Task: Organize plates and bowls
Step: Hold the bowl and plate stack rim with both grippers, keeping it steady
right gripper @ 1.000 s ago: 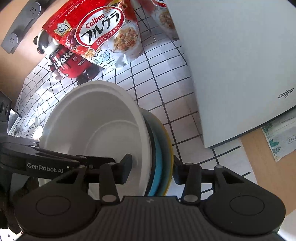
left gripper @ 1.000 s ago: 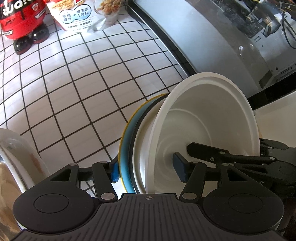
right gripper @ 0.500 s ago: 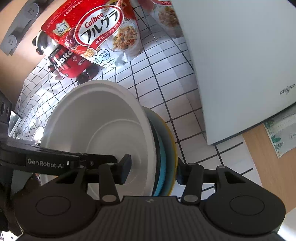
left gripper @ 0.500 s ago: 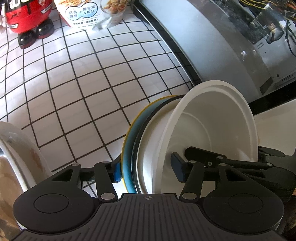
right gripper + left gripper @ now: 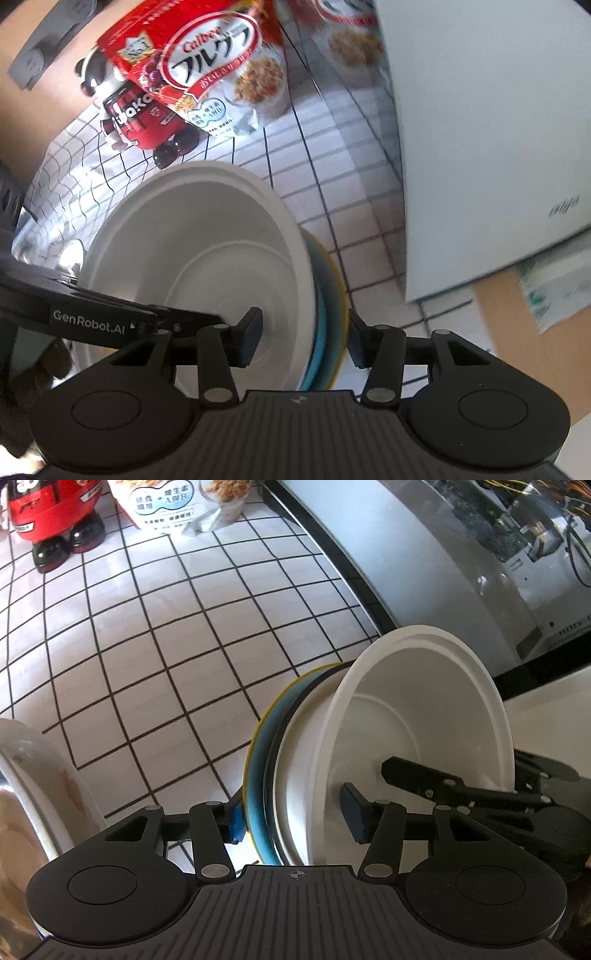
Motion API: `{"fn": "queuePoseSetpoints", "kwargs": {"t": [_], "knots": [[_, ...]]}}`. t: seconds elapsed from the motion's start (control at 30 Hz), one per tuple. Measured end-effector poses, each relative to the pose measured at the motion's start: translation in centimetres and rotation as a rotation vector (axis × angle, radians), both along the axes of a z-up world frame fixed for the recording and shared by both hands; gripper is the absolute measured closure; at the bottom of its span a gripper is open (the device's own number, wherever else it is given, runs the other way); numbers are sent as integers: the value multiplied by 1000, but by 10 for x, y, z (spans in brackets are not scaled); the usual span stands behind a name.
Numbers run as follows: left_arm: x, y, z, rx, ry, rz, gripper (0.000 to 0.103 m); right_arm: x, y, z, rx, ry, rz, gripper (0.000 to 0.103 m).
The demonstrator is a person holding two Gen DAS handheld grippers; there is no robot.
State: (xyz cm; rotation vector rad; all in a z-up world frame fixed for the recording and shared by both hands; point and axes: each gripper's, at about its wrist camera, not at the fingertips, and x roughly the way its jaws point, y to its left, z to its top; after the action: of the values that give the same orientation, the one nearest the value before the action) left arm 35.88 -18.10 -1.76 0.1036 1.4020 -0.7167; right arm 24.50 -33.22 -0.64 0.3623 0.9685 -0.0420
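A stack of dishes is held on edge between both grippers: a large white bowl [image 5: 417, 716] in front, then a white plate with a dark rim, a blue plate [image 5: 256, 771] and a yellow one behind. My left gripper [image 5: 293, 821] is shut on the stack, one pad inside the bowl, one behind the yellow plate. My right gripper [image 5: 303, 338] is shut on the same stack [image 5: 207, 266] from the opposite side. The left gripper's arm [image 5: 92, 317] shows in the right wrist view.
The white tiled counter [image 5: 155, 638] lies below. A red toy figure [image 5: 144, 118] and cereal bags [image 5: 207, 74] stand at the back. A grey-white appliance [image 5: 487, 129] stands to the right. Another white dish [image 5: 40, 775] sits at the left edge.
Both grippers have moved with the stack toward the back of the counter; the cereal bags and red figure appear closer. The grip on the stack is unchanged.
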Motion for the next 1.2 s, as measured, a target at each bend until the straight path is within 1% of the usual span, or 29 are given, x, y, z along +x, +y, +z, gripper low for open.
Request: {"fn": "queuePoseSetpoints", "kwargs": {"t": [0.07,0.13,0.2,0.27,0.33,0.47,0.7,0.93,1.2], "knots": [[0,0,0,0,-1,-7,48,2,-5,-4,27,20,-4,52],[-1,-1,1,5,-3,-10,47,2,-13,-11,99,36,-18,48],[-1,-2,1,4,-7,-13,47,0,-18,-15,149,42,-23,49],[-2,-2,1,5,-8,-13,47,0,-18,-20,209,61,-4,48],[-1,-1,1,1,-2,-9,48,0,-13,-23,237,66,13,49],[-2,-1,2,3,-6,-5,48,1,-13,-22,241,60,-15,51],[-3,-1,2,4,-9,11,48,2,-13,-21,237,72,-25,52],[-3,0,2,-4,13,27,48,3,-11,-18,217,78,-29,52],[-4,-1,13,-22,0,34,49,1,-11,-7,196,63,-31,51]]}}
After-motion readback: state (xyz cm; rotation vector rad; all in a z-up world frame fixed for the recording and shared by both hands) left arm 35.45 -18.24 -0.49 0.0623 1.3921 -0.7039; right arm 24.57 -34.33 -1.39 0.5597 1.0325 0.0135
